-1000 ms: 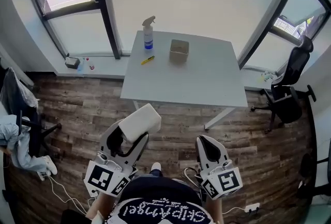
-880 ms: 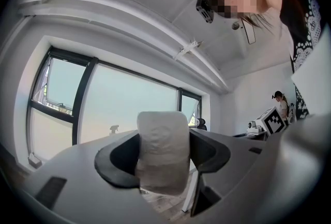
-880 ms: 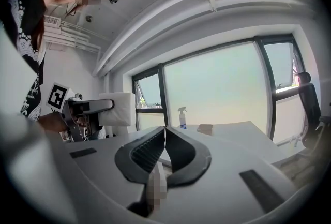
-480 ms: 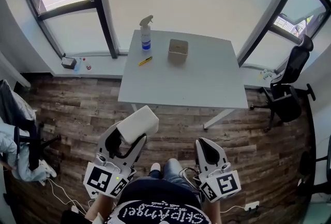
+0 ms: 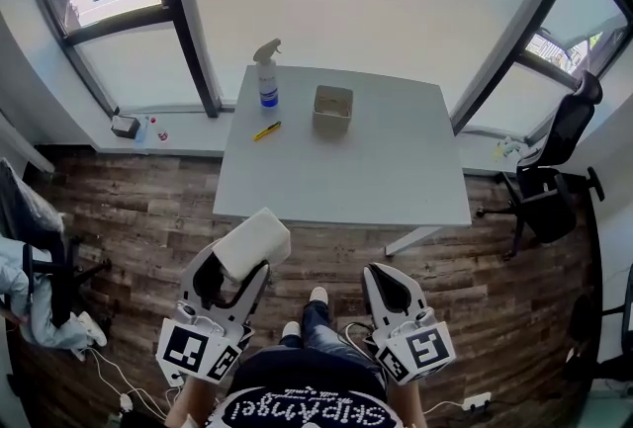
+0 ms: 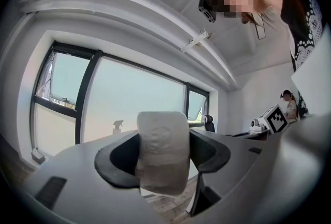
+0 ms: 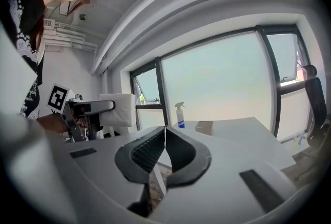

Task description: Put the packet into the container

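My left gripper [image 5: 240, 257] is shut on a white soft packet [image 5: 252, 242], held over the wooden floor just short of the grey table's [image 5: 396, 189] near edge. The left gripper view shows the packet [image 6: 163, 150] squeezed between the two dark jaws. A small beige open container [image 5: 332, 110] stands at the back of the table, left of centre, well ahead of both grippers. My right gripper [image 5: 387, 284] hangs beside the left one, its jaws [image 7: 164, 151] closed together with nothing between them. In the right gripper view the container [image 7: 204, 127] shows small on the far table.
A spray bottle [image 5: 265, 77] and a yellow marker [image 5: 266, 130] lie left of the container. A black office chair [image 5: 554, 174] stands right of the table. Another chair with clothes [image 5: 30, 258] is at the far left. Windows run behind the table.
The table has come nearer and lower in the head view as I step toward it. Both grippers keep their pose, the packet still held in the left one.
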The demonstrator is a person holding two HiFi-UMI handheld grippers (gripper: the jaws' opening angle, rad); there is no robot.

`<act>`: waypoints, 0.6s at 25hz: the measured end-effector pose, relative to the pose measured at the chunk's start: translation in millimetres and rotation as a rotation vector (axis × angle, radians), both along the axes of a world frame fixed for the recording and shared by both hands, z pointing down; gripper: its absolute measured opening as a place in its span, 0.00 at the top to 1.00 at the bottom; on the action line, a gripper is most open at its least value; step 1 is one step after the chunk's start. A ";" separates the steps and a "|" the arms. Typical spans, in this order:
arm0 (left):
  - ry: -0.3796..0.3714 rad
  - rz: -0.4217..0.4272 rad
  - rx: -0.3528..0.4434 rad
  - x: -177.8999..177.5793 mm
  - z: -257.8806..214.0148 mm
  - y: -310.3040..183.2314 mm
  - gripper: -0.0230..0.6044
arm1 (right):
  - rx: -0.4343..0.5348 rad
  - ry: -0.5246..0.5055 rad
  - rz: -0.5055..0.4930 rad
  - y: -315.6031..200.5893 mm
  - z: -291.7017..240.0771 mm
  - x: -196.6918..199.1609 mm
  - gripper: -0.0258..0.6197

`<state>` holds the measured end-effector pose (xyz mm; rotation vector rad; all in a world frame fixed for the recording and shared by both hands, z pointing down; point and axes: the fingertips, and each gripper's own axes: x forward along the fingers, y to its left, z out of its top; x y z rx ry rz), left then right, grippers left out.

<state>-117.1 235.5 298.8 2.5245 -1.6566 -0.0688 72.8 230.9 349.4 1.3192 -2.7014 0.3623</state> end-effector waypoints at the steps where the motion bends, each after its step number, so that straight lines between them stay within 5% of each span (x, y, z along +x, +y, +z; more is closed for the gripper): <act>1: 0.003 -0.009 0.001 0.2 -0.2 -7.0 0.51 | 0.002 -0.001 -0.006 -7.7 -0.7 0.3 0.94; 15: 0.029 -0.039 0.014 25.5 -4.2 -74.7 0.51 | 0.007 -0.006 -0.062 -82.0 -2.1 15.2 0.94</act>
